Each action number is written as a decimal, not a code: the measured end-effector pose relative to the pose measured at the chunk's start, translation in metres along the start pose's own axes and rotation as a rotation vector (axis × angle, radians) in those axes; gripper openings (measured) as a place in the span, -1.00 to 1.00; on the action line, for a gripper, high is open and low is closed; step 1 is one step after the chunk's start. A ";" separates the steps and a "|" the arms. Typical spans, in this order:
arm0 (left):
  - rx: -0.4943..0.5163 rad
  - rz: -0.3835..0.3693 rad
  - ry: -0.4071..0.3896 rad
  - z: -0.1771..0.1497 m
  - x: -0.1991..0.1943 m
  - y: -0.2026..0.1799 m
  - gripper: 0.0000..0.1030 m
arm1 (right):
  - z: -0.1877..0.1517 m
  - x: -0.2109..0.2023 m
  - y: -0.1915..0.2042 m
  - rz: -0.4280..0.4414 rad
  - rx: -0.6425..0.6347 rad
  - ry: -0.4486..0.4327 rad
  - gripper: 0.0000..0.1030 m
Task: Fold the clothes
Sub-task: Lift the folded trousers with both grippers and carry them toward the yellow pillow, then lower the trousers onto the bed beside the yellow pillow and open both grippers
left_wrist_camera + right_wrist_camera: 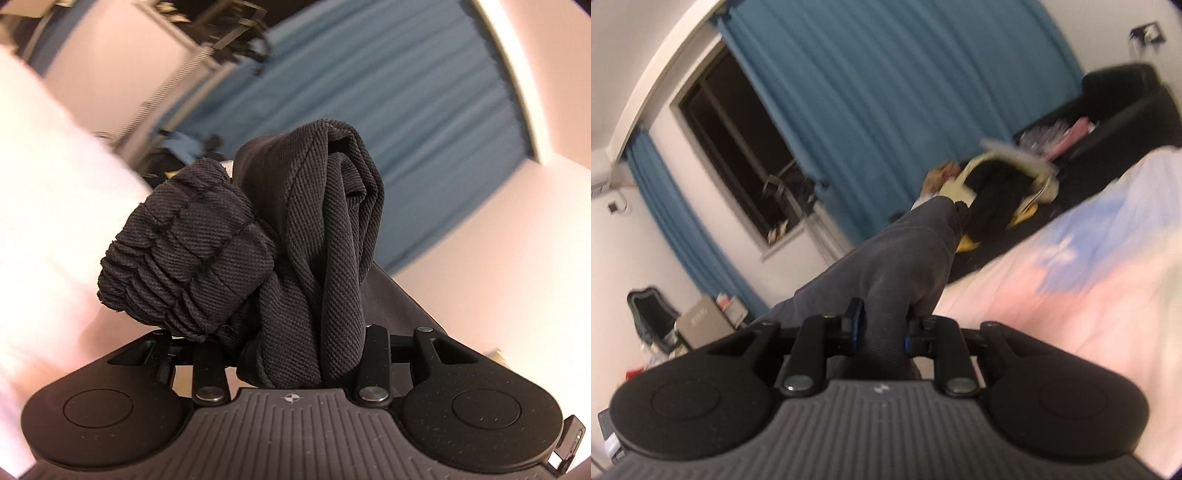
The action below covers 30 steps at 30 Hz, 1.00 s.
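A dark grey knit garment (pixel 314 229) fills the middle of the left wrist view, bunched up with its ribbed elastic cuff (pixel 184 254) to the left. My left gripper (pixel 291 354) is shut on this bunched cloth and holds it up in the air. In the right wrist view the same dark garment (pixel 886 266) stretches away from my right gripper (pixel 882 332), which is shut on one end of it. Both views are tilted and blurred.
A bed with a pink and blue cover (pixel 1071 277) lies at the right. A pile of black and yellow clothes (pixel 997 199) sits beyond the garment. Blue curtains (pixel 886 92) and a dark window (pixel 738 147) stand behind. White cloth (pixel 48 221) is at the left.
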<state>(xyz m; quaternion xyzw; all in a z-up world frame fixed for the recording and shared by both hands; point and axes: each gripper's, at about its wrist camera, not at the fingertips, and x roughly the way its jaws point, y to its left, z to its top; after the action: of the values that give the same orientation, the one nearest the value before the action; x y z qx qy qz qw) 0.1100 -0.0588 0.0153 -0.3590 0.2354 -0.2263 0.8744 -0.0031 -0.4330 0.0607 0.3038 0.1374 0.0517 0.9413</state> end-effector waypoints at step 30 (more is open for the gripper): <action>0.368 -0.153 0.451 -0.270 0.215 -0.104 0.03 | -0.031 -0.120 -0.385 -0.439 0.340 -0.023 -0.44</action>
<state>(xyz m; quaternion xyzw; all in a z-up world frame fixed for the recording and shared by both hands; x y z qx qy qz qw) 0.1003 -0.3880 -0.1325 -0.1519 0.3509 -0.4042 0.8309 -0.1216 -0.7495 -0.1618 0.4208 0.1959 -0.1807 0.8671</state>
